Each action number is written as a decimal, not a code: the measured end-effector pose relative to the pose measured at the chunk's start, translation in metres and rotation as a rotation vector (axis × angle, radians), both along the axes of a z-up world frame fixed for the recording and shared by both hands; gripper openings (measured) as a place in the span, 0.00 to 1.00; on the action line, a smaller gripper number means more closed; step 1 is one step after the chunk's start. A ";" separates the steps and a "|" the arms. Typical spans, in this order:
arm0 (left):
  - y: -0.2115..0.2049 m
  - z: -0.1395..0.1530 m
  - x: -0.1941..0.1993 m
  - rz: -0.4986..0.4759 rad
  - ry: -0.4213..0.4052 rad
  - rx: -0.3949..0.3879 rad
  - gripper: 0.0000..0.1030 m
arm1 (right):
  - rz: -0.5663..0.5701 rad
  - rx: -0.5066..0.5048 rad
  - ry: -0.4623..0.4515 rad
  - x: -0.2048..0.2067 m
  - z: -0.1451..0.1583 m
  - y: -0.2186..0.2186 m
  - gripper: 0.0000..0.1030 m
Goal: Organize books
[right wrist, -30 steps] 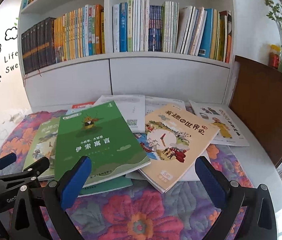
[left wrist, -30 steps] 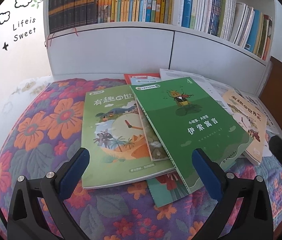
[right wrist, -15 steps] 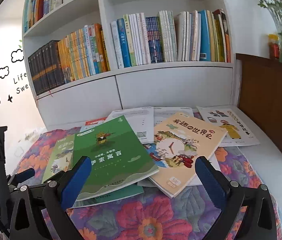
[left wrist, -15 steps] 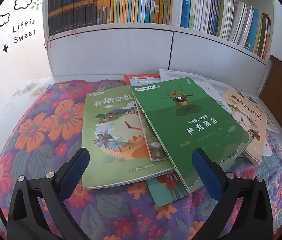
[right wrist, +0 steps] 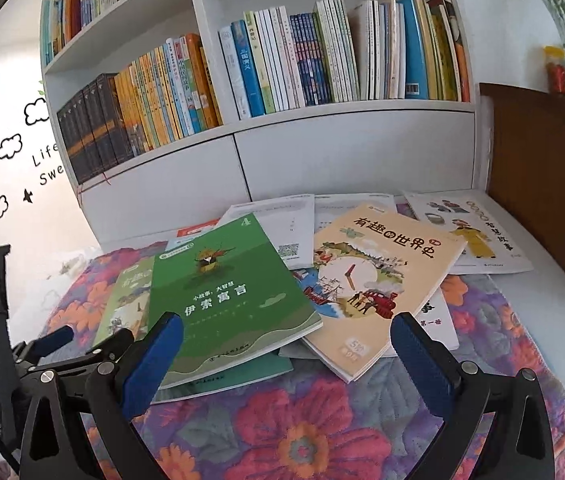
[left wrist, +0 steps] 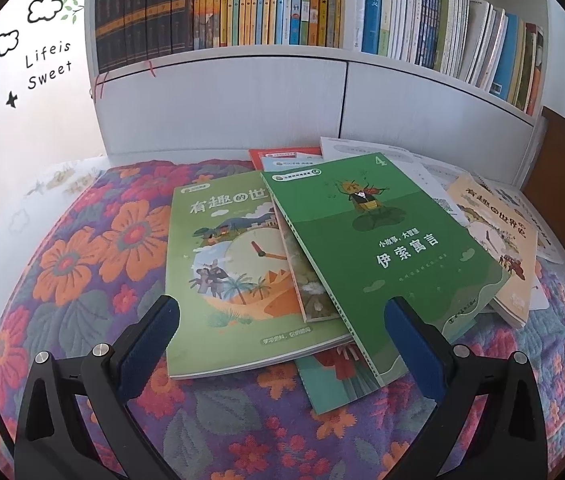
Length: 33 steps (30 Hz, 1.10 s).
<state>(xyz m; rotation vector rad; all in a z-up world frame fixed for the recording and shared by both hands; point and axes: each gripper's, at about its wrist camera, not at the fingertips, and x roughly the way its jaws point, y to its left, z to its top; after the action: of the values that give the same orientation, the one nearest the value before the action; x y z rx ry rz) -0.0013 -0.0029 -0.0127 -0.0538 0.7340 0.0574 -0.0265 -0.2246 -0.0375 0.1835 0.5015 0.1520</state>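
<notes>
Books [left wrist: 378, 240] lie overlapping just ahead of both spread, empty grippers [left wrist: 282, 344] [right wrist: 286, 356]; lower titles seem hidden.

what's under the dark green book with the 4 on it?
The dark green book overlaps a light green book, a thin booklet poking out at its spine and a teal book at its near edge. Anything under its middle is hidden.

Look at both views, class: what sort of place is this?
Probably a child's room or reading corner at home. A white bookcase packed with children's books, loose picture books on a flowered quilt, and cloud stickers on the wall suggest it.
</notes>
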 end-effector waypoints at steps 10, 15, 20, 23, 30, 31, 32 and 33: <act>-0.009 0.000 -0.002 -0.011 0.007 0.062 0.99 | -0.010 -0.090 -0.029 -0.003 0.005 0.011 1.00; -0.016 0.002 -0.005 -0.026 -0.005 0.100 0.99 | -0.003 -0.084 -0.086 -0.012 0.012 0.011 1.00; -0.011 0.003 -0.005 -0.012 -0.005 0.091 0.99 | -0.010 -0.121 -0.077 -0.011 0.012 0.016 1.00; -0.008 0.005 -0.005 -0.008 -0.011 0.075 0.99 | -0.005 -0.118 -0.060 -0.008 0.009 0.017 1.00; -0.007 0.009 -0.006 -0.009 -0.006 0.059 0.99 | -0.009 -0.134 -0.032 -0.005 0.006 0.018 1.00; -0.007 0.010 -0.007 -0.010 -0.007 0.060 0.99 | -0.008 -0.135 -0.033 -0.005 0.006 0.018 1.00; -0.007 0.011 -0.007 -0.012 -0.008 0.059 0.99 | -0.006 -0.133 -0.034 -0.006 0.006 0.019 1.00; -0.007 0.013 -0.007 -0.015 -0.009 0.060 0.99 | -0.008 -0.131 -0.034 -0.006 0.006 0.019 1.00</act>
<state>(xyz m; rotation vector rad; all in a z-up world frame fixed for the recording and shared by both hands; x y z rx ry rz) -0.0085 -0.0095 0.0004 0.0085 0.7233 0.0649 -0.0327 -0.2061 -0.0315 0.0547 0.4751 0.1135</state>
